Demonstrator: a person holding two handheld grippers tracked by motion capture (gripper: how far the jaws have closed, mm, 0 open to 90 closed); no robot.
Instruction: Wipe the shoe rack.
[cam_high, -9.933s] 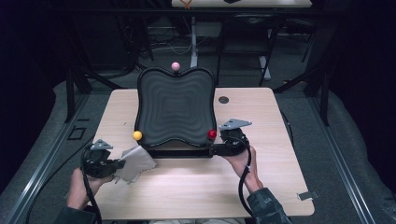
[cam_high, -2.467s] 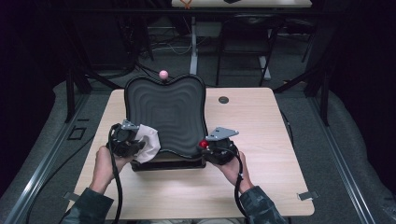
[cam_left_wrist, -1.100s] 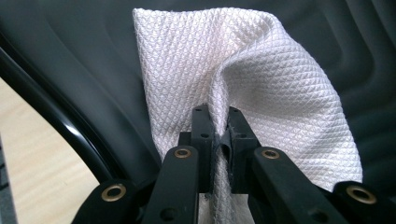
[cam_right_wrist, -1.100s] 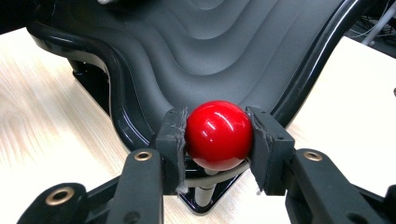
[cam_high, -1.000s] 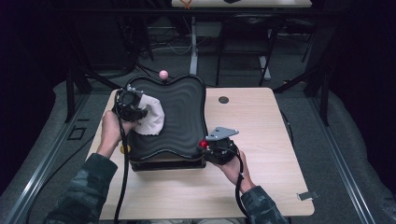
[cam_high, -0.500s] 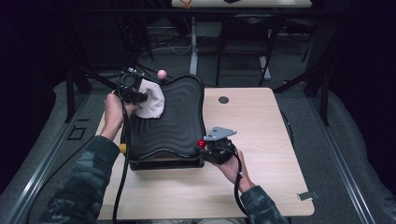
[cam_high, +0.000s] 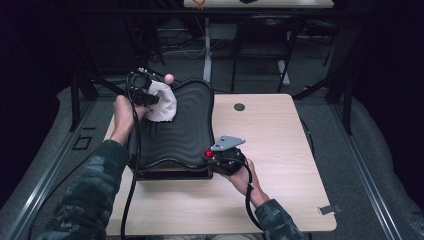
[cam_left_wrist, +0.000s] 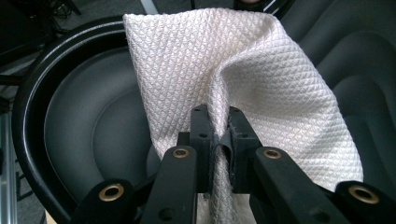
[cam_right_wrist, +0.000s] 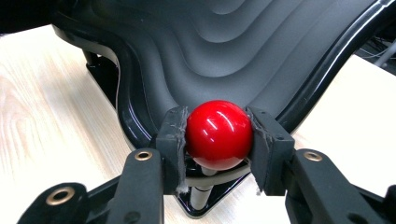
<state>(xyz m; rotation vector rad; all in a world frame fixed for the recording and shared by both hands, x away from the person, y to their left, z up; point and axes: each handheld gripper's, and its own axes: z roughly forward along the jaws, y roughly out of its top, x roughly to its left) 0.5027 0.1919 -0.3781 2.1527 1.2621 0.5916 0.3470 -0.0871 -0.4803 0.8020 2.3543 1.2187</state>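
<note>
The left gripper, clamped on the white cloth, sits at the black tray's upper-left corner; the right gripper pinches the red knob lower right, diagonally opposite

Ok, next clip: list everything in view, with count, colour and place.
tray: one, black, ridged, left half of table
cloth: one, white, on tray's far left corner
red knob: one, tray's near right corner
pink knob: one, tray's far edge
table: one, light wood
grommet: one, dark, far part of the table
left gripper: black, shut on cloth
right gripper: black, shut on red knob
</note>
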